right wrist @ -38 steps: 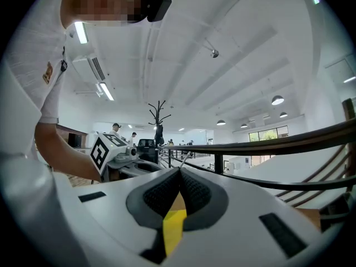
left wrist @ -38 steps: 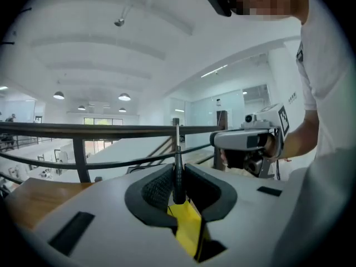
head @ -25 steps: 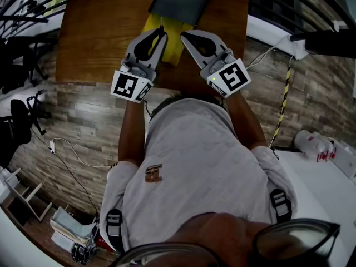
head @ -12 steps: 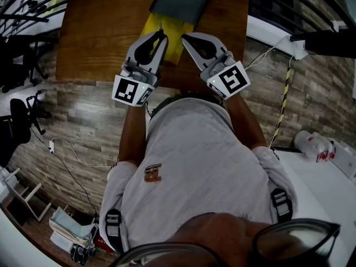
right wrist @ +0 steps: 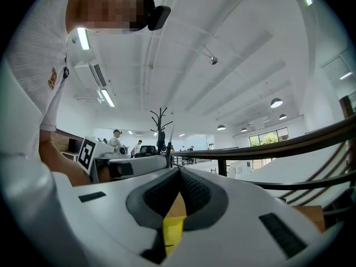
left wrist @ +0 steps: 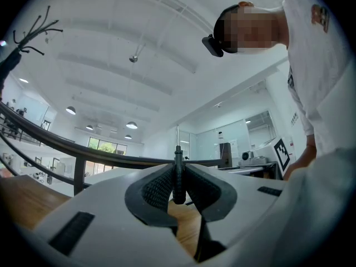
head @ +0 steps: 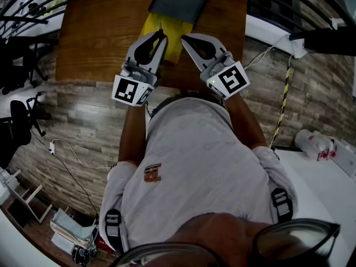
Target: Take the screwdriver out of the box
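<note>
At the far left the wood-plank floor [head: 83, 113] runs under the edge of the brown desk [head: 94, 38]; the person in a pale shirt [head: 194, 166] leans over its near edge, with both arms stretched forward.

The left tongs [head: 162, 35] reach out over the desk, their marker cube [head: 132, 89] nearest the person. From the left gripper view the left tongs [left wrist: 178, 174] are clamped on the screwdriver [left wrist: 178, 182]; its dark ribbed handle stands pinched between the two ribbed pads [left wrist: 158, 187], and its thin metal shaft pokes out past the tips. Seen from above, the screwdriver [head: 161, 25] is a thin line that juts from the tips over the yellow box [head: 173, 43]; whether it touches the box I cannot tell.

The box lies on the desk just beyond both pairs of tips and between them, with a dark grey panel [head: 178, 4] at its far end.

To the right, the right tongs [head: 183, 38] lie just beside the left ones, tips angled towards them, with their own marker cube [head: 231, 78] at the person's end. In the right gripper view the right tongs [right wrist: 179, 171] are closed, tips meeting, with nothing held; through the gap under the pads a strip of the yellow box [right wrist: 173, 232] and a little bare wood of the desk show below.
</note>
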A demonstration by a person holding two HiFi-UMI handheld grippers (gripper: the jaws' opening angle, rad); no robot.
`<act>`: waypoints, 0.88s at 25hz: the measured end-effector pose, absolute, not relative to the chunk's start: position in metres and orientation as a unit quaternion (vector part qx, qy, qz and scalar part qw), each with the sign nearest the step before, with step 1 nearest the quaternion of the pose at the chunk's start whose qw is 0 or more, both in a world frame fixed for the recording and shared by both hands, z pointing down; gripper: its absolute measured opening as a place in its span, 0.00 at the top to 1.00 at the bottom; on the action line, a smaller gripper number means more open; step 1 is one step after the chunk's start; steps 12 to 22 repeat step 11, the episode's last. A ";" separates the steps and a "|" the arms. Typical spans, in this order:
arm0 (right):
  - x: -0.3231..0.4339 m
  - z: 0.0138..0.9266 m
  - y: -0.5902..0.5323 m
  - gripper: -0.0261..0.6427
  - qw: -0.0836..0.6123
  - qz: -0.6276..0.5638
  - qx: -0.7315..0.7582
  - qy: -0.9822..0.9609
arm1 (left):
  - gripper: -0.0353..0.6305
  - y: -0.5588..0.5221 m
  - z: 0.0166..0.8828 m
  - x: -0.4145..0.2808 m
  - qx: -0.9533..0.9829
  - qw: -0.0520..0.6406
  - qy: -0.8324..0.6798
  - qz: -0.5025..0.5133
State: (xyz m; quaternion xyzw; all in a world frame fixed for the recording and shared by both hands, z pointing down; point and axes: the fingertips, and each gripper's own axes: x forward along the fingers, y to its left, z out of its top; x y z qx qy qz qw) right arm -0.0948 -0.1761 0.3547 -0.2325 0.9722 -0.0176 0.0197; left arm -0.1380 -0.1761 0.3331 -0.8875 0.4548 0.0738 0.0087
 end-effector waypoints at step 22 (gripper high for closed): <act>-0.091 0.356 -0.178 0.92 0.020 -0.017 -0.232 0.972 | 0.83 -0.178 0.334 -0.134 -0.887 0.010 0.456 0.074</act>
